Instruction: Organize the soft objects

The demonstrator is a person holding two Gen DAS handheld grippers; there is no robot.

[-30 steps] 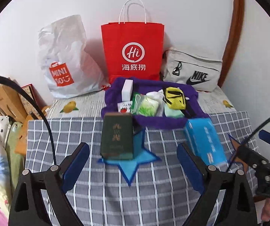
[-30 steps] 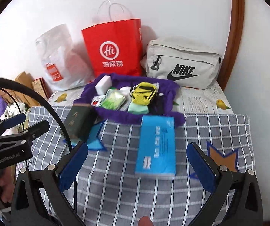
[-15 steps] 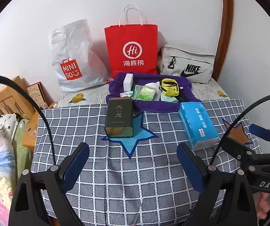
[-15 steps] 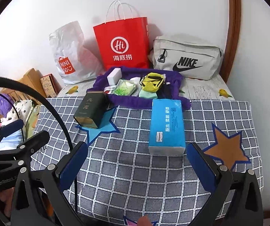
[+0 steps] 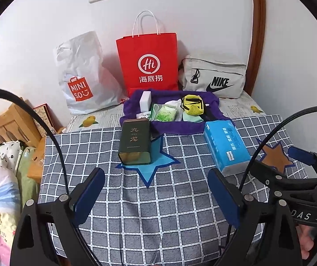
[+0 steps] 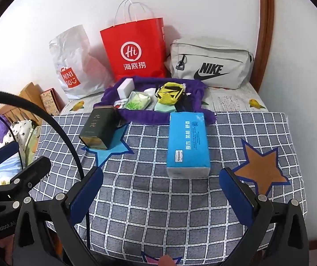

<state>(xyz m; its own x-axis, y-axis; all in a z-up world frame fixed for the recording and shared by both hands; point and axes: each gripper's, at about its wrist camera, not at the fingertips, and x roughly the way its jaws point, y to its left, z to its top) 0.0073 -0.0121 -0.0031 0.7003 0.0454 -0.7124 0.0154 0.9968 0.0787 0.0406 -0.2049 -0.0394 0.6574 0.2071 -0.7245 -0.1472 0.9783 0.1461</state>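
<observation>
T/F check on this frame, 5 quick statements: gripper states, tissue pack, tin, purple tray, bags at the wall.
1. Both grippers are open and hold nothing. True: the left gripper and the right gripper both gape over the checked cloth.
2. The blue tissue pack lies inside the purple fabric tray. False: it lies on the cloth in front of the tray.
3. The dark green tin rests partly on a blue star patch. True.
4. The yellow pouch is in the tray. True.
5. The red paper bag stands to the right of the Nike bag. False: it stands between the Miniso bag and the Nike bag.
</observation>
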